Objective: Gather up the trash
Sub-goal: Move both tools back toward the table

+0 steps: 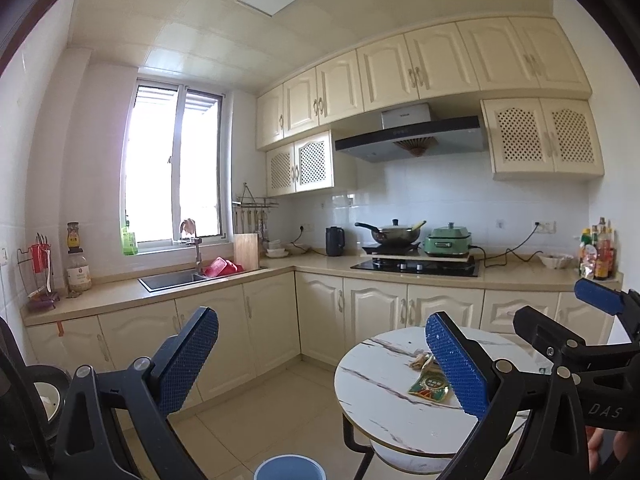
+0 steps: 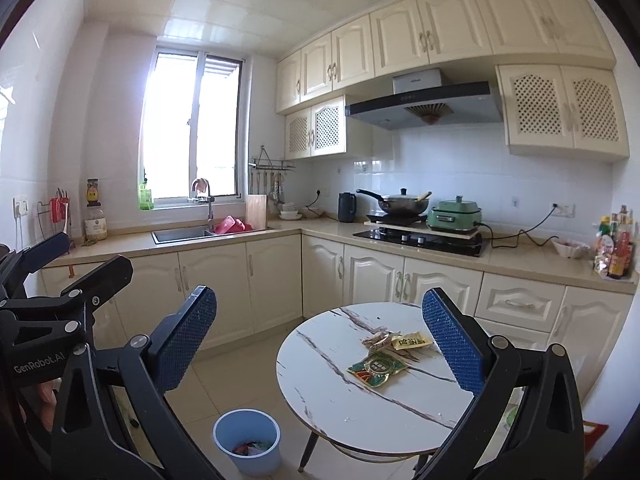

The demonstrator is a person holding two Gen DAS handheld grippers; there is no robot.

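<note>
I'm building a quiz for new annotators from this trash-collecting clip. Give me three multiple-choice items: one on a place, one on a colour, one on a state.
1. Where does the blue bin stand?
A on the round table
B on the floor beside the round table
C in the sink

2. What colour is the wrapper farthest right on the table?
A yellow
B purple
C black

3. How is the right gripper?
A open, empty
B shut on a wrapper
C shut on the bin

Key: B, it sits on floor tiles left of the table legs; A, yellow; A, fingers spread, nothing between.

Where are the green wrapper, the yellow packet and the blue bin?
green wrapper (image 2: 376,368), right wrist view, middle of its printed face.
yellow packet (image 2: 411,340), right wrist view, centre of the packet.
blue bin (image 2: 224,446), right wrist view, front outer wall.
</note>
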